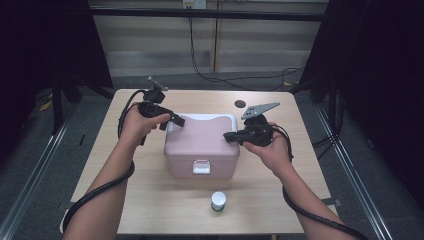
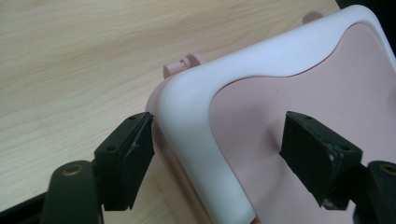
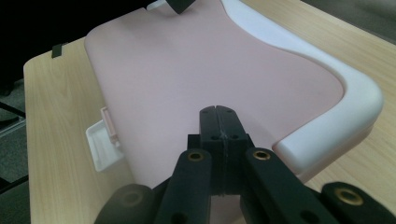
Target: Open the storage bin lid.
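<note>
While the wooden table (image 1: 150,200) carries it at centre, the pink box (image 1: 200,145) sits lid down; left gripper (image 1: 172,121) spread wide, straddling the white handle (image 2: 196,126) corner without gripping; right gripper (image 1: 231,136) clenched empty over the lid; small jar (image 1: 218,201) near the front edge.

Grippers: we see the left gripper (image 1: 172,121) and right gripper (image 1: 229,136), black, brass-ringed screw holes.
Cables: black, ribbed.
Plates: grey, three-cornered.
</note>
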`<state>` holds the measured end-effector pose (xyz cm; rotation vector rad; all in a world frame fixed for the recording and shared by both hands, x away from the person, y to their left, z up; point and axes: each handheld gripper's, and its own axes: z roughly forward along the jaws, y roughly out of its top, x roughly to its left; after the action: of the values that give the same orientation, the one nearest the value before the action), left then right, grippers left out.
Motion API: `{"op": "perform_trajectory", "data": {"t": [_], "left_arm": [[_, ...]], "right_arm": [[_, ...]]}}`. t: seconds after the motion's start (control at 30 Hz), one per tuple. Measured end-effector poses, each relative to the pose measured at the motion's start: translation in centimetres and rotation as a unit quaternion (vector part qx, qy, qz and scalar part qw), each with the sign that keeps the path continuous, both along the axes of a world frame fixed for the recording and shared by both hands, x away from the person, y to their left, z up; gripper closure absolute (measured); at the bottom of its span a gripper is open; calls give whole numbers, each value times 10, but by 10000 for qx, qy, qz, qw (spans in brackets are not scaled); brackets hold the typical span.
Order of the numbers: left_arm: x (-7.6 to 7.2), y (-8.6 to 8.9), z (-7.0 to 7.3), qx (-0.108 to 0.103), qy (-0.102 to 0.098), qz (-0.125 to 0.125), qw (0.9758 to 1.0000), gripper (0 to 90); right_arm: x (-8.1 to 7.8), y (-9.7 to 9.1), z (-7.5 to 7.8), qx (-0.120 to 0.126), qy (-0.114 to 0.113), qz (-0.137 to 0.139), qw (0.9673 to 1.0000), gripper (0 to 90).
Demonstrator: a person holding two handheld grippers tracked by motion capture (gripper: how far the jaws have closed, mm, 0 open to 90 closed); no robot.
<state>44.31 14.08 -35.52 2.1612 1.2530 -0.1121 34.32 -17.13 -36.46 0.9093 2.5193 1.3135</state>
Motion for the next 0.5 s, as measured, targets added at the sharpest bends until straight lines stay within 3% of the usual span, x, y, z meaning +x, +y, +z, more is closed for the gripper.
{"op": "perform_trajectory", "data": {"t": [0.27, 0.37, 0.5], "left_arm": [[-2, -5, 9, 112, -130, -38, 9998, 246], [-3, -5, 14, 6, -205, -6, 9998, 254], [-5, -6, 18, 44, -240, 0, 9997, 259]], "right_arm": [[1, -1, -1, 51, 53, 16, 10000, 900], [1, 0, 1, -30, 48, 10, 10000, 900], [0, 2, 2, -126, 60, -17, 9999, 900]]}}
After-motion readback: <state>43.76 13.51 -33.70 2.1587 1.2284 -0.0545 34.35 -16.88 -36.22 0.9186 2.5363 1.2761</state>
